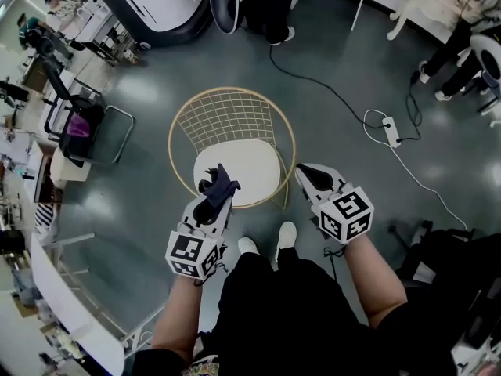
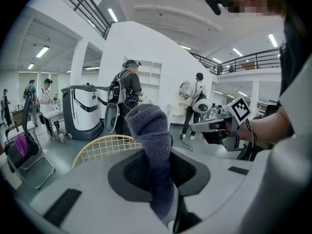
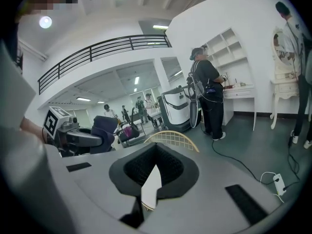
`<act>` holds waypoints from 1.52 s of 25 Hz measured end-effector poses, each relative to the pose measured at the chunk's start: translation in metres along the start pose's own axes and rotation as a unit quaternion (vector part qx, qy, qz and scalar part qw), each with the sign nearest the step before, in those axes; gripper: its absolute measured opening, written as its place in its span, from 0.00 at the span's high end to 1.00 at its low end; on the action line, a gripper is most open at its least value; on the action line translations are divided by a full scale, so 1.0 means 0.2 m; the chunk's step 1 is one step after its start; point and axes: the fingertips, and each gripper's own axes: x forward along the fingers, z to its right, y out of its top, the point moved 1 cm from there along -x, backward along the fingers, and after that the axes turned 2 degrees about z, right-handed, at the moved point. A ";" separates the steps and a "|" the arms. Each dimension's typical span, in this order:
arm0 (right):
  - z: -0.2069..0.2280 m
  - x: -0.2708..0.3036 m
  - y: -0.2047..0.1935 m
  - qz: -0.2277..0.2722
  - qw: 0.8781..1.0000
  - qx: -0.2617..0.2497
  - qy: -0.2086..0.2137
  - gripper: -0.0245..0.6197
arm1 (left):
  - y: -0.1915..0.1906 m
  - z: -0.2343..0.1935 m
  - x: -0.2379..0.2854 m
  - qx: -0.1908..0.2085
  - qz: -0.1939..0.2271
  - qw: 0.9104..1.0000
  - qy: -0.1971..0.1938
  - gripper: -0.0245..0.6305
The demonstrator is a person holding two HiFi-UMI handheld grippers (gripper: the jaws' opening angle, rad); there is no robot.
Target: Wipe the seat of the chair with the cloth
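Jaws, left gripper [image 1: 220, 197]: clamped on the cloth [image 2: 152, 130], dark and bunched, most of it standing out past the tips as a rolled knob. Jaws, right gripper [image 1: 308, 175]: drawn together, tips meeting, nothing between; only a pale sliver of seat seen through behind them. Held just beside the chair's front right edge.

Cloth position: over the front left part of the white seat [image 1: 254, 163] of the wire-backed chair [image 1: 235, 108]. Cannot tell from above whether touching yet; looks lifted, wiping judged not begun.

Judged risks:
1. Small contact patch. Bunched knob, not a flat pad, so likely streaks and missed areas, especially the far half by the backrest.
2. Hard tips on the seat. If pressed too low or too steep, scrapes with the jaws instead of the cloth.
3. Cloth dragged out. Pinched at one end only; could work loose under friction on a long stroke.
4. Chair sliding or tipping on the smooth floor [image 1: 141, 92] under a forward push, with nothing bracing it.
5. Snagging of cloth in the wire backrest at stroke end.
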 end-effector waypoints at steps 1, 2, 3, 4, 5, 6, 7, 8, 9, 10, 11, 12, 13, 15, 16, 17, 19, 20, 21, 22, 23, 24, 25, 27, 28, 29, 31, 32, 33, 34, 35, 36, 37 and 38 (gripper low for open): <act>0.02 0.01 -0.01 0.000 1.000 0.005 -0.004 0.94 | 0.01 0.00 0.03 0.007 -0.003 1.000 -0.004 0.81; 0.03 0.01 -0.01 0.000 1.000 0.010 -0.007 0.94 | 0.01 0.00 0.05 0.013 -0.005 1.000 -0.008 0.81; 0.04 0.02 -0.02 0.000 1.000 0.015 -0.011 0.94 | 0.02 -0.01 0.07 0.019 -0.007 1.000 -0.012 0.81; 0.05 0.03 -0.02 0.000 1.000 0.018 -0.015 0.94 | 0.03 -0.02 0.09 0.025 -0.008 1.000 -0.016 0.81; 0.06 0.04 -0.02 0.000 1.000 0.020 -0.020 0.94 | 0.03 -0.02 0.11 0.031 -0.010 0.999 -0.021 0.81; 0.07 0.04 -0.02 0.000 0.999 0.022 -0.024 0.94 | 0.04 -0.03 0.13 0.037 -0.012 0.999 -0.026 0.81; 0.07 0.06 -0.02 0.001 0.999 0.023 -0.030 0.94 | 0.03 -0.05 0.15 0.041 -0.013 0.999 -0.032 0.81; 0.08 0.07 -0.02 0.001 0.999 0.023 -0.036 0.94 | 0.03 -0.06 0.17 0.044 -0.015 0.998 -0.037 0.81; 0.09 0.08 -0.02 0.001 0.999 0.024 -0.042 0.94 | 0.03 -0.08 0.19 0.046 -0.018 0.998 -0.043 0.81; 0.10 0.10 -0.02 0.001 0.999 0.025 -0.048 0.94 | 0.02 -0.10 0.21 0.047 -0.020 0.998 -0.048 0.81; 0.11 0.11 -0.02 0.000 0.998 0.027 -0.054 0.94 | 0.01 -0.12 0.24 0.048 -0.024 0.997 -0.054 0.81; 0.11 0.13 -0.02 -0.001 0.998 0.031 -0.061 0.94 | 0.01 -0.14 0.26 0.051 -0.026 0.997 -0.061 0.81; 0.12 0.14 -0.03 -0.003 0.997 0.034 -0.068 0.94 | 0.00 -0.16 0.28 0.053 -0.028 0.996 -0.067 0.81; 0.12 0.18 -0.05 -0.009 0.996 0.036 -0.079 0.94 | -0.01 -0.21 0.33 0.059 -0.029 0.995 -0.076 0.81; 0.13 0.20 -0.06 -0.011 0.996 0.037 -0.084 0.94 | -0.01 -0.23 0.36 0.061 -0.030 0.995 -0.079 0.81; 0.13 0.23 -0.08 -0.013 0.995 0.040 -0.088 0.94 | -0.02 -0.26 0.39 0.063 -0.032 0.994 -0.084 0.81; 0.15 0.28 -0.11 -0.015 0.994 0.048 -0.098 0.94 | -0.05 -0.30 0.45 0.068 -0.037 0.993 -0.094 0.81; 0.16 0.30 -0.13 -0.016 0.993 0.052 -0.102 0.94 | -0.07 -0.32 0.49 0.071 -0.040 0.992 -0.098 0.81; 0.18 0.32 -0.15 -0.017 0.993 0.054 -0.105 0.94 | -0.09 -0.34 0.53 0.075 -0.043 0.991 -0.102 0.81; 0.21 0.35 -0.18 -0.018 0.992 0.056 -0.108 0.94 | -0.11 -0.35 0.58 0.078 -0.047 0.990 -0.105 0.81; 0.23 0.37 -0.21 -0.019 0.992 0.057 -0.111 0.94 | -0.14 -0.36 0.62 0.081 -0.052 0.989 -0.108 0.81; 0.25 0.38 -0.23 -0.021 0.992 0.059 -0.114 0.94 | -0.17 -0.37 0.66 0.084 -0.057 0.988 -0.113 0.81; 0.25 0.41 -0.26 -0.023 0.991 0.061 -0.117 0.94 | -0.20 -0.38 0.69 0.086 -0.063 0.987 -0.117 0.81; 0.25 0.46 -0.33 -0.028 0.990 0.064 -0.122 0.94 | -0.28 -0.42 0.75 0.093 -0.075 0.985 -0.126 0.81; 0.26 0.48 -0.36 -0.031 0.990 0.066 -0.124 0.94 | -0.32 -0.43 0.79 0.097 -0.082 0.983 -0.129 0.81; 0.28 0.50 -0.39 -0.034 0.989 0.069 -0.126 0.94 | -0.36 -0.45 0.84 0.100 -0.089 0.982 -0.133 0.81; 0.32 0.56 -0.44 -0.037 0.988 0.072 -0.130 0.94 | -0.43 -0.48 0.94 0.107 -0.103 0.979 -0.139 0.81; 0.34 0.60 -0.46 -0.038 0.988 0.074 -0.132 0.94 | -0.46 -0.51 0.99 0.111 -0.109 0.978 -0.142 0.81; 0.36 0.63 -0.49 -0.039 0.987 0.077 -0.133 0.94 | -0.49 -0.52 1.03 0.114 -0.115 0.976 -0.145 0.81; 0.38 0.66 -0.52 -0.040 0.987 0.081 -0.135 0.94 | -0.53 -0.54 1.07 0.118 -0.121 0.974 -0.148 0.81; 0.40 0.68 -0.56 -0.041 0.986 0.085 -0.138 0.94 | -0.57 -0.55 1.11 0.122 -0.127 0.973 -0.151 0.81; 0.41 0.70 -0.59 -0.042 0.985 0.090 -0.140 0.94 | -0.61 -0.56 1.14 0.125 -0.134 0.971 -0.154 0.81; 0.42 0.73 -0.63 -0.043 0.984 0.094 -0.142 0.94 | -0.64 -0.58 1.17 0.129 -0.140 0.969 -0.156 0.81; 0.43 0.75 -0.65 -0.045 0.984 0.098 -0.144 0.94 | -0.68 -0.60 1.20 0.135 -0.146 0.967 -0.157 0.81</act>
